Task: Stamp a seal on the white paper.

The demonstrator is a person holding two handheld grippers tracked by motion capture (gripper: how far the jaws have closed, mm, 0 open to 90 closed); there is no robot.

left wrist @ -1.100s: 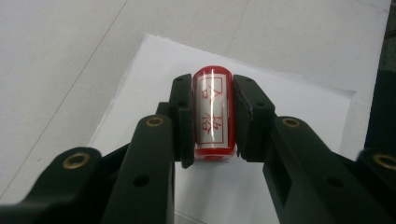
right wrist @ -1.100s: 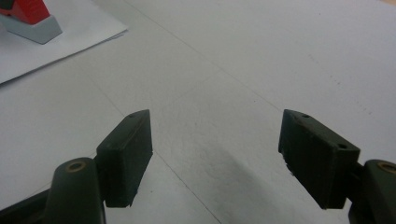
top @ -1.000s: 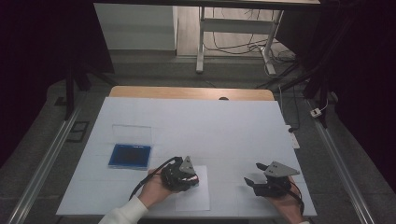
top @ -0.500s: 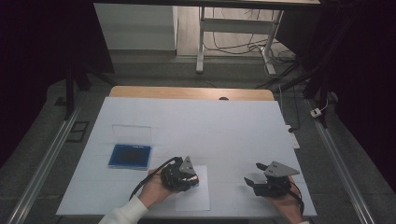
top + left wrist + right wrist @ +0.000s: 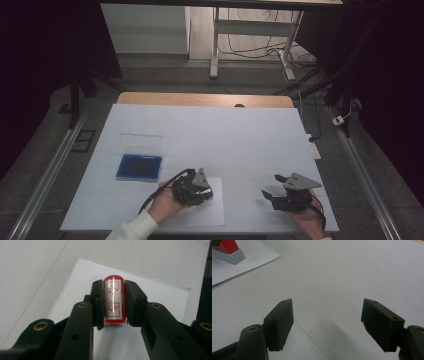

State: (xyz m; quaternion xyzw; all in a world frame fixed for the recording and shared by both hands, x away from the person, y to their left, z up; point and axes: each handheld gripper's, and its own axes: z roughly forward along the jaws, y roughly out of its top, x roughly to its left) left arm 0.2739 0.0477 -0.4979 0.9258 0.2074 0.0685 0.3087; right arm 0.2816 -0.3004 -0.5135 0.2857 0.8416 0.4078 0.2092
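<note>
My left gripper (image 5: 113,303) is shut on a red stamp (image 5: 113,300) with a white label of red characters, held over a white paper sheet (image 5: 155,295). In the high view the left gripper (image 5: 202,191) sits over that paper sheet (image 5: 207,210) near the table's front. The stamp's red body and grey base (image 5: 227,250) press on the sheet's corner at the top left of the right gripper view. My right gripper (image 5: 327,322) is open above bare table with nothing between its jaws. From above, the right gripper (image 5: 275,187) stands at the front right.
A blue ink pad (image 5: 139,167) with its clear lid (image 5: 141,144) lying open behind it sits at the table's left. A white cover (image 5: 210,135) lies over the table; a wooden edge (image 5: 205,99) shows at the back. Metal rails run along both sides.
</note>
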